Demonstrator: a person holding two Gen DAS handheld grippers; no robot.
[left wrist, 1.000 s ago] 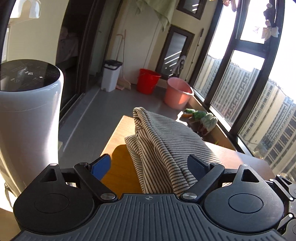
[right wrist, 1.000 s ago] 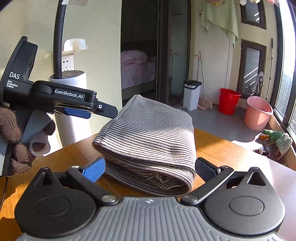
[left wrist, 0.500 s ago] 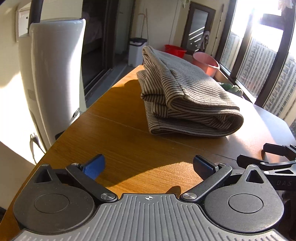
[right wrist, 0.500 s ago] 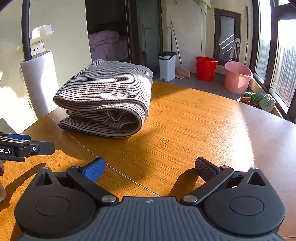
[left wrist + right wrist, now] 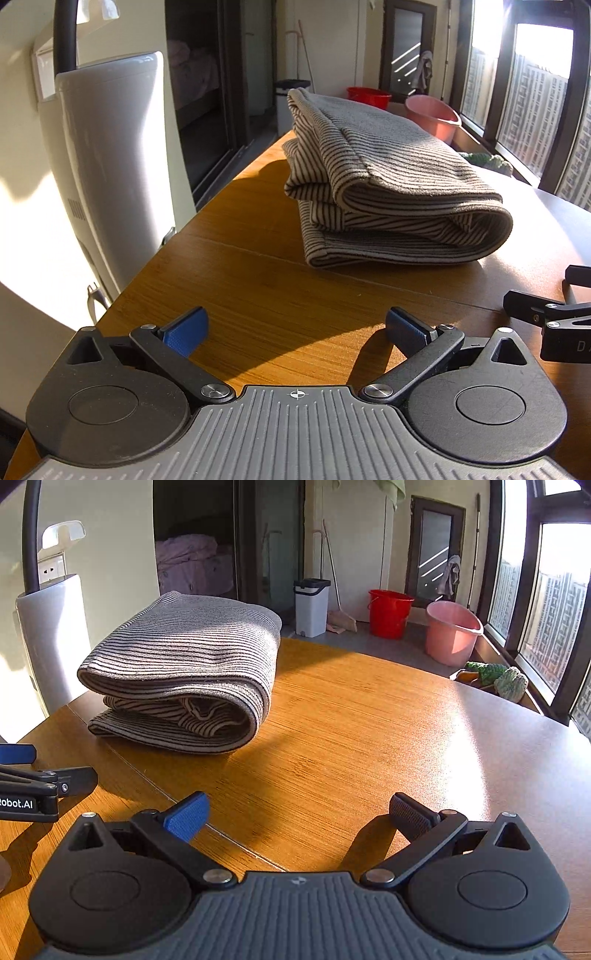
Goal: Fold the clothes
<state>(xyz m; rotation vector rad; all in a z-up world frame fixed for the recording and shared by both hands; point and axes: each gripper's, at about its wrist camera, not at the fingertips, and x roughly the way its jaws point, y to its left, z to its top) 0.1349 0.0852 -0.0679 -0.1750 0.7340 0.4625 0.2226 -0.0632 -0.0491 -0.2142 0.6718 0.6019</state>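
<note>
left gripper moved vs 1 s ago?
Yes. The left gripper has pulled back and down from the folded striped cloth: a second ago the cloth lay between its fingers, now bare table does. Fingers open, holding nothing.

**Low sun from the right, hard shadows, sharp frames**

You are working in strong, warm daylight that pours through the windows (image 5: 546, 602) on the right. It blows them out to white in the left wrist view and lays a pale glare on the far right of the table (image 5: 461, 731). The folded striped garment (image 5: 388, 184) throws a dark shadow to its left, and each gripper finger (image 5: 184, 330) casts a crisp one on the wood. The doorway (image 5: 195, 539) at the far left stays dim. Both views are sharp; straight lines bow at the edges.
</note>
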